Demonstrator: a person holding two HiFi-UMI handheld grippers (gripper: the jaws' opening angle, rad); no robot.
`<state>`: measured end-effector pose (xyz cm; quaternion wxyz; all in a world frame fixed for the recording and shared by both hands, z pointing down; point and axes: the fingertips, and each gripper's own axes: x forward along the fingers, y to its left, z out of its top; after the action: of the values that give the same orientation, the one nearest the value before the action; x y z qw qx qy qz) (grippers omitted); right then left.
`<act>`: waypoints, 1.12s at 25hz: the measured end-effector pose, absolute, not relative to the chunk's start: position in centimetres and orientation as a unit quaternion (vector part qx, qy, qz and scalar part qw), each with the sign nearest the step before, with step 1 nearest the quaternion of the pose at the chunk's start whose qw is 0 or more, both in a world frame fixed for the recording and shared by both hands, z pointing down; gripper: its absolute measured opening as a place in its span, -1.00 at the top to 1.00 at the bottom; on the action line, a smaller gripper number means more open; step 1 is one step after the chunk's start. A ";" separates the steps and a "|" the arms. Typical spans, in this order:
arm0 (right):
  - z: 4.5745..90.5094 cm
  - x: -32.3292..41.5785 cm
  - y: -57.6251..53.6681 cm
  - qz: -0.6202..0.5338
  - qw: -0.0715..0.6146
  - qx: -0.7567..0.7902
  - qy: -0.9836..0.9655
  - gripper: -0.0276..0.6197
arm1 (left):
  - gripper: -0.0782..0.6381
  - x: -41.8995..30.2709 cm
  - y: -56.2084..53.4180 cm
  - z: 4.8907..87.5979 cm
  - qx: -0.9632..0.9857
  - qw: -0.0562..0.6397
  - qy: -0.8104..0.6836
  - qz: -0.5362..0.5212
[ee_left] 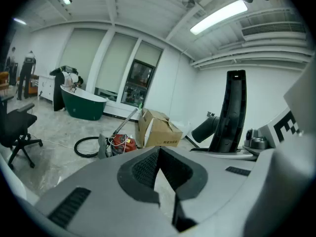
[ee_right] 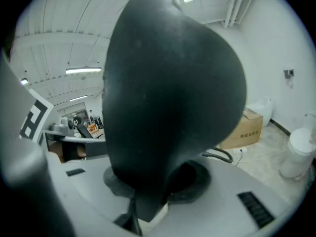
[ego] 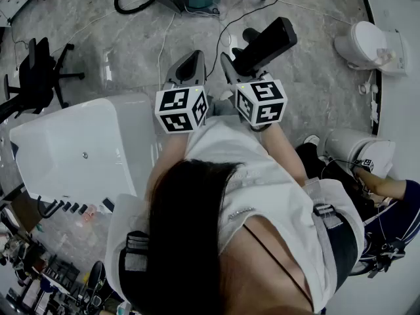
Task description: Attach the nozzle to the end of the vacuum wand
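Right gripper point(ego: 236, 64) clamps the black nozzle point(ego: 266, 43), left gripper point(ego: 190, 63) pinched shut and empty, so carry it steady toward the vacuum wand point(ee_left: 126, 120), socket squared up

Black plastic nozzle point(ego: 266, 44) in right gripper point(ego: 235, 67), out front. White oval bathtub point(ego: 79, 149) at person's point(ego: 262, 189) L, black swivel office chair point(ego: 39, 71) beyond it. Red canister vacuum point(ee_left: 122, 143) ahead on floor; 1 white ceramic toilet point(ego: 367, 44) front-R.
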<state>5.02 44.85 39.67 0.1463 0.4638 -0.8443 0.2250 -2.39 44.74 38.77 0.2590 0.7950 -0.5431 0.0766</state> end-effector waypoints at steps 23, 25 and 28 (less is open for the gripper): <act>40.8 9.3 43.8 0.254 0.134 0.460 -0.840 0.52 | 0.78 0.4 43.9 40.4 0.784 0.276 -0.550 0.078; 40.9 9.7 43.7 0.252 0.135 0.457 -0.842 0.52 | 0.78 0.6 43.9 40.7 0.781 0.277 -0.554 0.077; 40.9 10.1 43.5 0.252 0.138 0.452 -0.845 0.52 | 0.78 0.9 43.6 40.5 0.778 0.272 -0.561 0.076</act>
<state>10.09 43.50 40.95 0.1384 0.4515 -0.8447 0.2521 0.92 43.61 40.54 0.2716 0.7781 -0.5612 0.0762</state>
